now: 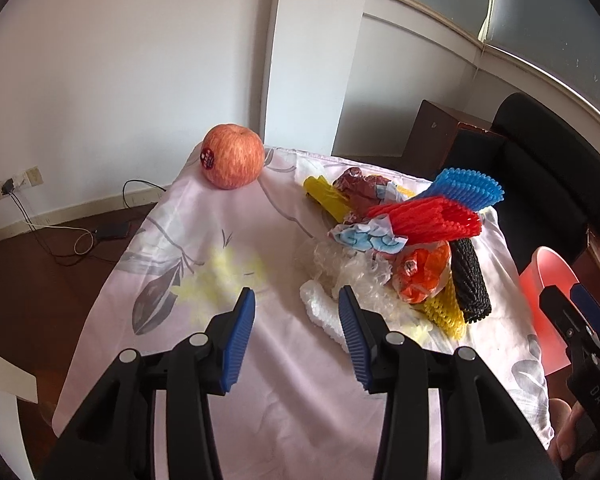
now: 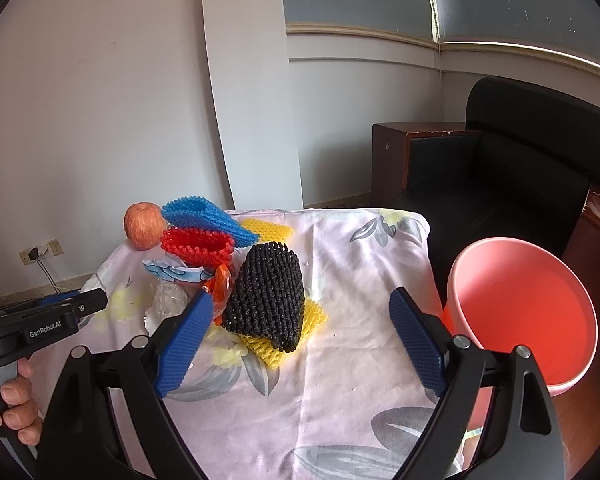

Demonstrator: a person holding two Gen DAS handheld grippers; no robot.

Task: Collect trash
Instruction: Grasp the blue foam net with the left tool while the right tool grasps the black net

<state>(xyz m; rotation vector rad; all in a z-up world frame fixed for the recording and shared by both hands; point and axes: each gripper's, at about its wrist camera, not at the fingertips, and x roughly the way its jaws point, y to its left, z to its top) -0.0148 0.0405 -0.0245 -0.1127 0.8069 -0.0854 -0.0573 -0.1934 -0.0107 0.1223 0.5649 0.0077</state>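
Left wrist view: our left tongs [image 1: 296,306] hover spread and empty over the cloth [image 1: 260,380], their right pad [image 1: 354,344] just beside a white foam sleeve [image 1: 320,312]. Right there ahead of us sits the trash pile: clear wrap [image 1: 340,268], an orange bag [image 1: 422,276], yellow net [image 1: 446,312], black net [image 1: 471,280], red net [image 1: 432,220] and blue net [image 1: 470,188] stacked together. An apple [image 1: 232,156] stands apart at the far left corner. From the right wrist, our right tongs [image 2: 302,320] gape wide, pinching nothing, with the black net [image 2: 268,296] lying on the yellow net [image 2: 276,340] between the pads. Off the table's right edge, the pink bucket [image 2: 520,308] waits, mouth toward us.
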